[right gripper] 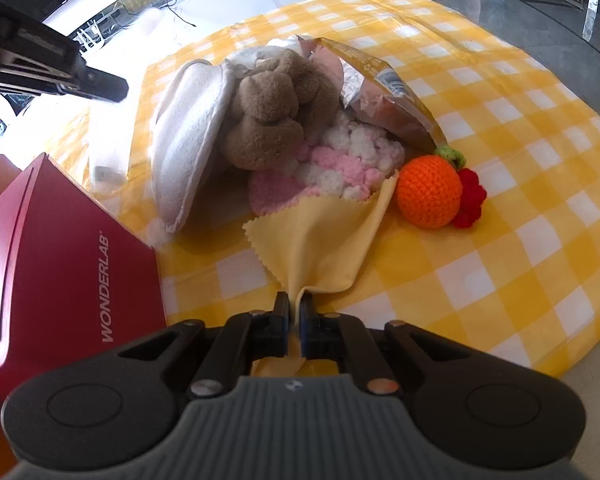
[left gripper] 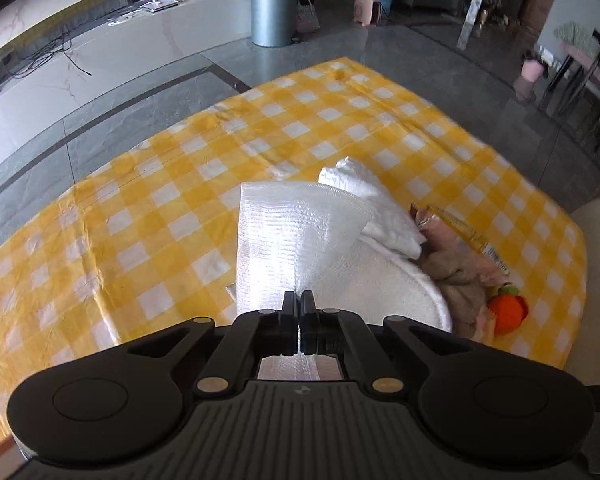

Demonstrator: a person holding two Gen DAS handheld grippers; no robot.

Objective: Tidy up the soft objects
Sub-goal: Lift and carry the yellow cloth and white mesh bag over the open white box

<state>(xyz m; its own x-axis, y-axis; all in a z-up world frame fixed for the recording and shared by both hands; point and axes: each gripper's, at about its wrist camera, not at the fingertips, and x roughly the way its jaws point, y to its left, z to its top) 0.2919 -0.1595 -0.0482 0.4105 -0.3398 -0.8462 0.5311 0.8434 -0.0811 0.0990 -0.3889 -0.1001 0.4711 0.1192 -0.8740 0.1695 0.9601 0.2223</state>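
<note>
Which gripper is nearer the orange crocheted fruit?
Right. The right gripper, shut on the yellow cloth, sits just short of the orange crocheted fruit. The left gripper, pinching white foam sheet, is beyond the pile.

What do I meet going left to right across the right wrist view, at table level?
Red WONDERLAB box → white fleece pad → brown plush toy → yellow cloth pinched in the right gripper → orange crocheted fruit → red crocheted flower.

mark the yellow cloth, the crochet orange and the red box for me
yellow cloth (right gripper: 320, 236): right wrist view, middle of the fabric.
crochet orange (right gripper: 428, 190): right wrist view, centre of the orange ball.
red box (right gripper: 60, 264): right wrist view, lettered side face.
</note>
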